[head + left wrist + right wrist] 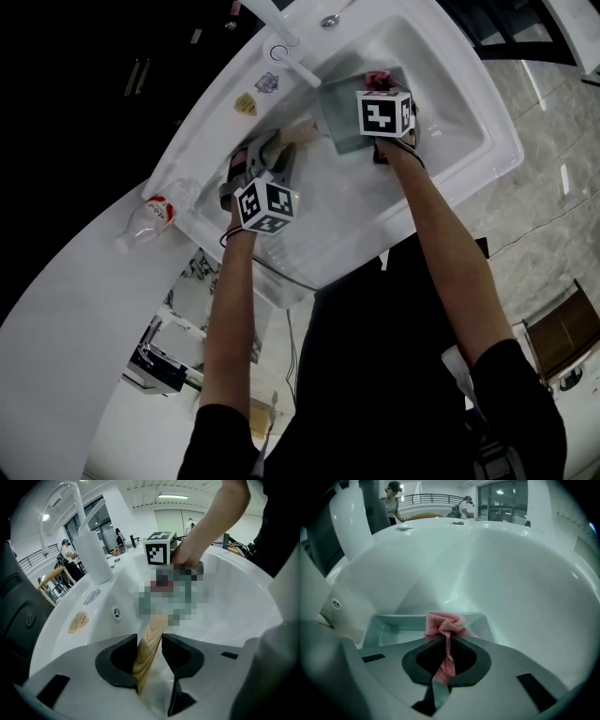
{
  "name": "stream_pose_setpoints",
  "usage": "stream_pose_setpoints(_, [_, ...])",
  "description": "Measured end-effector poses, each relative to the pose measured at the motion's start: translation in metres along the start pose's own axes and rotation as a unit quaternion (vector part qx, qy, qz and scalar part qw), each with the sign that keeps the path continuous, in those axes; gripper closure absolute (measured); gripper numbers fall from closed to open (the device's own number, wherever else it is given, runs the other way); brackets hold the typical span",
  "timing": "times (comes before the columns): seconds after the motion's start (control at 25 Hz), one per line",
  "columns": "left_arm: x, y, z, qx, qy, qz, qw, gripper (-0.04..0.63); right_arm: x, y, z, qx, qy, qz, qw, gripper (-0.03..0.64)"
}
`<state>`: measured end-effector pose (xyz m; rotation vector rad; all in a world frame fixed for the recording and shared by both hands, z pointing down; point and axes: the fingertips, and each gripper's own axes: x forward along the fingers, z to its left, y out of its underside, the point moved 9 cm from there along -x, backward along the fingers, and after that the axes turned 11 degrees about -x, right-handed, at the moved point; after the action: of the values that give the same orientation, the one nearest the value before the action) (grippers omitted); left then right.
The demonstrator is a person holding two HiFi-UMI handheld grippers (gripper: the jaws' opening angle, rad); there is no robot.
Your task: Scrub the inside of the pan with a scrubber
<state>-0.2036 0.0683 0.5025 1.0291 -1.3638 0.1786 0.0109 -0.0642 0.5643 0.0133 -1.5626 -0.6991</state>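
Clamping the wooden handle (147, 652) firmly in the left gripper (150, 640), pinching the pink scrubber (444, 622) tight in the right gripper (446, 654), at the pan (343, 122), two o'clock from the left gripper. Probably risking the cloth slipping free under hard strokes. Sitting in the sink (459, 131), seemingly containing only the scrubber.

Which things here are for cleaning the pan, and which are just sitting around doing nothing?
For the job:
- pan, in the sink
- its wooden handle, gripped by the left tongs
- pink scrubber, gripped by the right tongs

Just lying about:
- plastic bottle on the counter
- yellow sticker on the sink's edge
- tap
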Motion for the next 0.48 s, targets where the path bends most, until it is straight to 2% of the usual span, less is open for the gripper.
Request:
stream_pose_setpoints(0.12, [0.000,0.000,0.000,0.000,0.000,0.000,1.0000,0.428,-0.003,-0.002,0.023,0.025,-0.056,-0.021,0.998,0.578])
stream_pose_setpoints(0.24, [0.000,0.000,0.000,-0.001,-0.001,0.001,1.0000,0.427,-0.001,-0.005,0.049,0.015,-0.118,-0.035,0.992,0.578])
stream_pose_setpoints(0.36, [0.001,0.000,-0.001,-0.001,-0.002,0.001,1.0000,0.426,-0.005,-0.008,0.069,-0.060,-0.176,-0.034,0.982,0.578])
stream_pose_setpoints(0.48, [0.001,0.000,-0.001,-0.001,-0.002,0.001,1.0000,0.426,-0.010,-0.007,0.080,-0.174,-0.220,-0.021,0.960,0.578])
